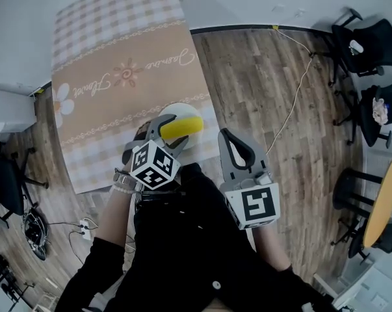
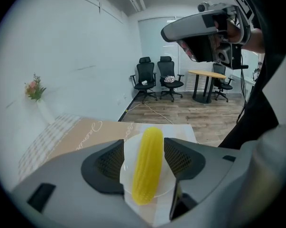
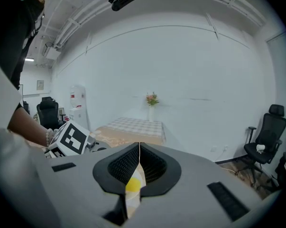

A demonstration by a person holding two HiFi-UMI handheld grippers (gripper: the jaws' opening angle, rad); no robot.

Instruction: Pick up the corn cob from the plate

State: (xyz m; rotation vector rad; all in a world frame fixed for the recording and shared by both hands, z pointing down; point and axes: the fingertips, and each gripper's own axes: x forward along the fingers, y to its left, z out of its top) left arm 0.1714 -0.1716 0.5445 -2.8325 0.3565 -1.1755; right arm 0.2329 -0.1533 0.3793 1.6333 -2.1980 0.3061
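A yellow corn cob point(image 1: 181, 127) lies on a small white plate point(image 1: 174, 110) at the near edge of the table. My left gripper point(image 1: 171, 132) hangs low over the plate, tilted down, with its jaws open on either side of the cob. In the left gripper view the corn cob point(image 2: 149, 163) runs lengthwise between the two dark pads point(image 2: 108, 164), with plate point(image 2: 130, 161) showing in the gap; the pads do not press on it. My right gripper point(image 1: 225, 135) hovers to the right of the plate, shut and empty point(image 3: 139, 156).
The table carries a beige and checked cloth point(image 1: 117, 77) and a vase of flowers point(image 2: 35, 90) at its far end. Office chairs point(image 1: 371, 44) and a round wooden table point(image 1: 385, 203) stand on the wooden floor at the right. A cable point(image 1: 293, 103) crosses the floor.
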